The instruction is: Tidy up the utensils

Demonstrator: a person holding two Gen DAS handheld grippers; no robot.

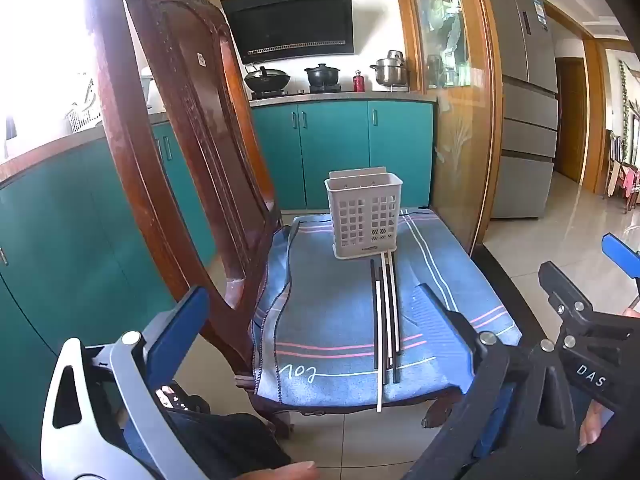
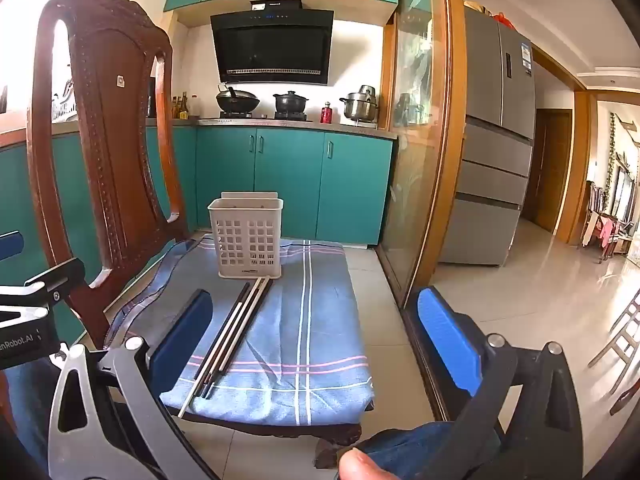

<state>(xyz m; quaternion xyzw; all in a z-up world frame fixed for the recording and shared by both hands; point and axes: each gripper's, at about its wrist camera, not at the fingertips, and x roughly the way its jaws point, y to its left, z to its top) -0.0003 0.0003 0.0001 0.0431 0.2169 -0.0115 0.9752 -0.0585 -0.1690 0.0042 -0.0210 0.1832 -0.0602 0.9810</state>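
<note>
A pale grey plastic utensil basket (image 1: pixel 363 216), boxy with a grid of square holes in its walls, stands upright toward the far end of a dark carved wooden chair (image 1: pixel 188 128) seat. The seat is covered by a soft blue woven cloth (image 1: pixel 328 320) with pink and white stripes, wrinkled at its edges. Just in front of the basket lies a bundle of long thin chopsticks (image 1: pixel 385 320), some black and some pale, side by side and touching, their far tips against the basket's base and one pale stick overhanging the seat's near edge. How many sticks there are is hard to count.

The left claw (image 1: pixel 320 320) hangs wide, its blue padded fingers (image 1: pixel 176 328) clear of everything. The right claw (image 2: pixel 316 332) is equally wide and holds nothing. The inside of the basket is mostly hidden by its front wall. Fingertips and denim at the bottom edge are cut off. Behind stand glossy teal cabinets (image 2: pixel 288 176).
</note>
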